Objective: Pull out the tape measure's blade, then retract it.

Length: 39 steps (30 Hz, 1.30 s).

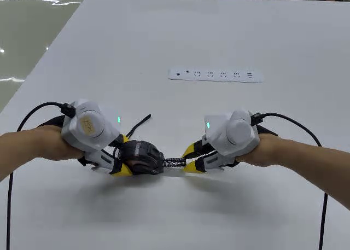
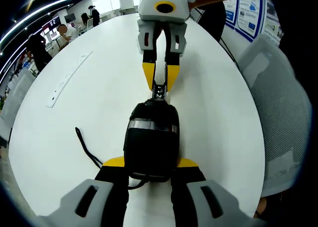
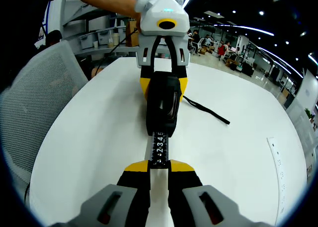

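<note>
Hands: left hand (image 1: 52, 143) and right hand (image 1: 268, 150) each wrap a gripper body at the near edge of the bench, with the forearms coming in from either side of the head view.
Bench (image 1: 219, 31): broad, white and matte, and it carries everything named below.
Mesh chair (image 3: 35, 103): grey, standing just off the bench edge.
Left tongs (image 1: 124, 155): closed on the tape measure, one yellow tip on each flat side of the case. The left gripper view shows the same clamp (image 2: 150, 162).
Right tongs (image 1: 189, 158): facing the left ones, with their yellow tips pressed together on the blade (image 3: 159, 166). The end hook is hidden between the tips, so the grip seems to be on the very end.
Power strip (image 1: 216, 75): white and flat, lying well beyond the two grippers towards the middle of the bench.
Tape measure (image 1: 142, 157): a black case held low over the bench between the two grippers, with its mouth towards the right tongs.
Strap (image 1: 139, 124): a black cord trailing from the case and lying loose on the bench behind it.
Blade (image 3: 159, 150): a short black length drawn out, bridging the case mouth and the right tongs. White digits 2, 3 and 4 are readable on it.
</note>
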Motion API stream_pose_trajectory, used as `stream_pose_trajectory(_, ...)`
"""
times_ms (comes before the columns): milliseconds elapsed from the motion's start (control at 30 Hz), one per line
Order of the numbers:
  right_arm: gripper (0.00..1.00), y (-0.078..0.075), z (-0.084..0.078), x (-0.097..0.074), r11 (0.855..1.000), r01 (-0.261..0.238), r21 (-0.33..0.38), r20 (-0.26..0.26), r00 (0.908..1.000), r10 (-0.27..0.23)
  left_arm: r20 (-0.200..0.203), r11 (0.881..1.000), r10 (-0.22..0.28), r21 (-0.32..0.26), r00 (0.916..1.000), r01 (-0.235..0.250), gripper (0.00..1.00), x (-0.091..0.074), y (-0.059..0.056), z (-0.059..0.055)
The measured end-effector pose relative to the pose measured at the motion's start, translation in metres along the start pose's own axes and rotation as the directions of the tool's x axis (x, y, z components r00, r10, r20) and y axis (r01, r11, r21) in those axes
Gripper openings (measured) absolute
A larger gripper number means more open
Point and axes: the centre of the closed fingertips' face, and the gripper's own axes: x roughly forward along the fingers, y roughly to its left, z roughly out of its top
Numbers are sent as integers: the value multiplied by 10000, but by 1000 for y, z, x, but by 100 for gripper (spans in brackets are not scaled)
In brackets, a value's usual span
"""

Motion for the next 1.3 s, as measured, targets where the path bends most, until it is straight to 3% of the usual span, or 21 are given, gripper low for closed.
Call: stream_pose_trajectory(1300,11,-3,-6,-9,9998,-46,-180,-93,9999,45,53,9999,18,-145,10000,-18,27,0,-1,1)
